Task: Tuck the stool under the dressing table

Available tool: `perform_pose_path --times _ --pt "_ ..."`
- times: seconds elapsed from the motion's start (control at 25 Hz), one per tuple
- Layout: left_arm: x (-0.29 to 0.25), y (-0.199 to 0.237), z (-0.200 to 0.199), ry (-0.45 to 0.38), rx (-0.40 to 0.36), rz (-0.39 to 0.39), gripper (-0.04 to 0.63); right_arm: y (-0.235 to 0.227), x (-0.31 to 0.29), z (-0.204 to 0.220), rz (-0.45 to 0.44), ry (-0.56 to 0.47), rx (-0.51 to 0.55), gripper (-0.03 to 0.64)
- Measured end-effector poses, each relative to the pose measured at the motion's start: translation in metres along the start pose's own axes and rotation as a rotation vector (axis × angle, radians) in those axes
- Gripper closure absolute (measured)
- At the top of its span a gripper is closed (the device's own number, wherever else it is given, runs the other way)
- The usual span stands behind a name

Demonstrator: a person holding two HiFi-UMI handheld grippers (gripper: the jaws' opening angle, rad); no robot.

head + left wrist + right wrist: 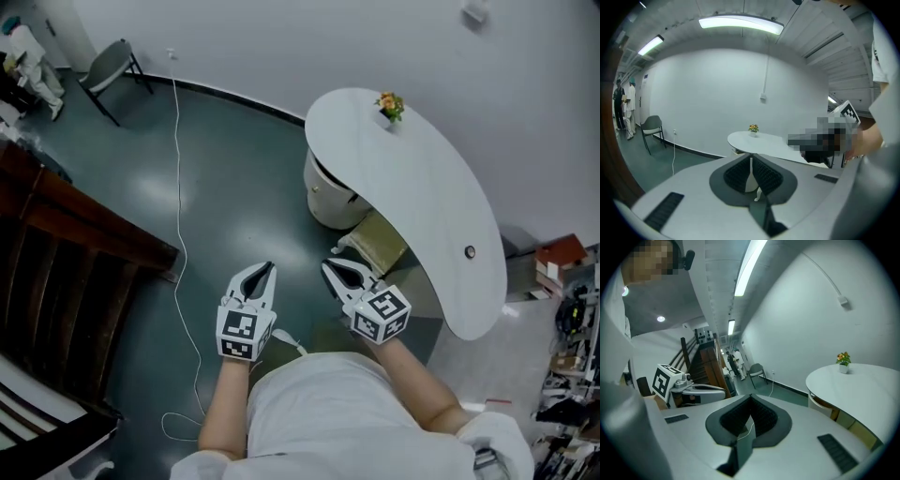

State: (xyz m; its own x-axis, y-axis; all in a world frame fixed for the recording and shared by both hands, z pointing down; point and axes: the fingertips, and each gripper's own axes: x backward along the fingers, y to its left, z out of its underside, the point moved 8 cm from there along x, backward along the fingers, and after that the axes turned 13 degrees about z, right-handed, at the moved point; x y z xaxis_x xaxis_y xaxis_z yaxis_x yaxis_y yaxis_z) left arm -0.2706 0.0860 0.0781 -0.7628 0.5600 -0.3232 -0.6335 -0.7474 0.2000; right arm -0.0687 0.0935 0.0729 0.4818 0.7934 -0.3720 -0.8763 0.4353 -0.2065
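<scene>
The white kidney-shaped dressing table [412,187] stands against the wall with a small flower pot [390,106] on it. The stool [378,241], with an olive cushion and white legs, sits partly under the tabletop beside the table's round white base [328,199]. My left gripper [266,271] and right gripper [329,268] hover side by side in front of the stool, both shut and holding nothing. In the left gripper view the table [759,143] lies ahead of the shut left gripper [751,161]. From the right gripper [751,401], also shut, the table [858,385] shows at the right.
A white cable [178,187] runs along the dark green floor. A grey chair [112,64] stands at the back left near people [28,56]. Dark wooden stairs [66,272] fill the left side. Cluttered items [562,281] sit at the right.
</scene>
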Motion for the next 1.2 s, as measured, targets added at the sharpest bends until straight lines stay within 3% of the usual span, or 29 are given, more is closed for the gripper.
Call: perform_pose_path --times 0.4,0.64,1.2 --pt "0.06 -0.002 -0.033 -0.09 -0.014 -0.08 0.59 0.049 0.012 -0.045 -0.108 -0.096 0.079 0.607" --pt "0.085 0.002 -0.043 -0.107 -0.048 -0.116 0.589 0.061 0.016 -0.047 -0.123 -0.126 0.082 0.607" --pt "0.123 -0.003 -0.035 -0.109 -0.034 -0.177 0.589 0.07 0.02 -0.041 -0.116 -0.122 0.083 0.607"
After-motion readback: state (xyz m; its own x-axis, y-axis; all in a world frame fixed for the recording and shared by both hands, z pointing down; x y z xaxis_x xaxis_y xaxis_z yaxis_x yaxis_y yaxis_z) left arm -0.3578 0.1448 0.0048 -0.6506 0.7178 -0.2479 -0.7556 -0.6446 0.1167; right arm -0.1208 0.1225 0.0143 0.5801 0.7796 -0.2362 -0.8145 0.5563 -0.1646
